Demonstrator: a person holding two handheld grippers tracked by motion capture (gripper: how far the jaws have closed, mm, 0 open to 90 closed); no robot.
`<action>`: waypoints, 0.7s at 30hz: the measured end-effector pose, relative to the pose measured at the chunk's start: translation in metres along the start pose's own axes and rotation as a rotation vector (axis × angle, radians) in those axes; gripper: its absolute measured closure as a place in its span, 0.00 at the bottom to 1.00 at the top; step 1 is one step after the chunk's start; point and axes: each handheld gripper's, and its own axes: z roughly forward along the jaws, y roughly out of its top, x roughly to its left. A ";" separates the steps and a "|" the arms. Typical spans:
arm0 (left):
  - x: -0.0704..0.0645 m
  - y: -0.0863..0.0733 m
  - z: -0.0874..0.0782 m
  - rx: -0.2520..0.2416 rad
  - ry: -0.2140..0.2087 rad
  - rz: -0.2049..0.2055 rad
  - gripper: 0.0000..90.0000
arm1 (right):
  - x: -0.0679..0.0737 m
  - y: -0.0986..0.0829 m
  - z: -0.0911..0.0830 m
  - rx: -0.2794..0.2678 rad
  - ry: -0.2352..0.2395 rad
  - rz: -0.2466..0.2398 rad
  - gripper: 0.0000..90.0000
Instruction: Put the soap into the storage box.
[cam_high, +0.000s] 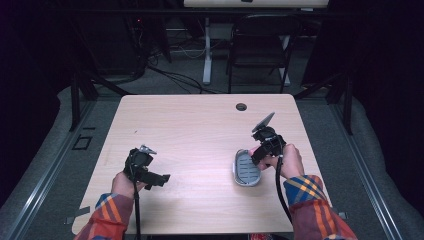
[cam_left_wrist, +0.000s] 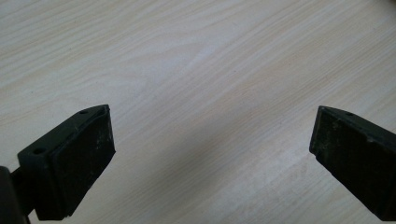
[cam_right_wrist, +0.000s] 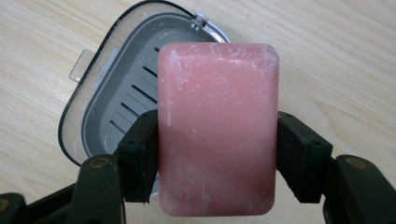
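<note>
A pink bar of soap is clamped between the jaws of my right gripper, which is shut on it. Under and behind the bar lies a grey slotted soap dish with a clear rim. In the high view the right gripper hovers at the dish's right edge, and the soap is a small pink spot there. My left gripper rests low at the table's front left, jaws wide apart. Its own view has the left gripper open over bare wood.
The light wood table has a round cable hole near its far edge. A black chair and a white desk leg stand beyond the table. Dark floor and cables surround it.
</note>
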 end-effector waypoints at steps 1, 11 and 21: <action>0.000 0.000 0.000 0.000 0.000 0.000 0.00 | 0.001 0.001 0.001 0.004 -0.003 -0.001 0.42; 0.000 0.000 0.000 0.001 -0.003 0.002 0.00 | 0.010 0.008 0.010 0.031 -0.013 -0.009 0.42; -0.001 0.000 0.000 0.002 0.001 0.006 0.00 | 0.017 0.011 0.017 0.032 -0.028 0.005 0.42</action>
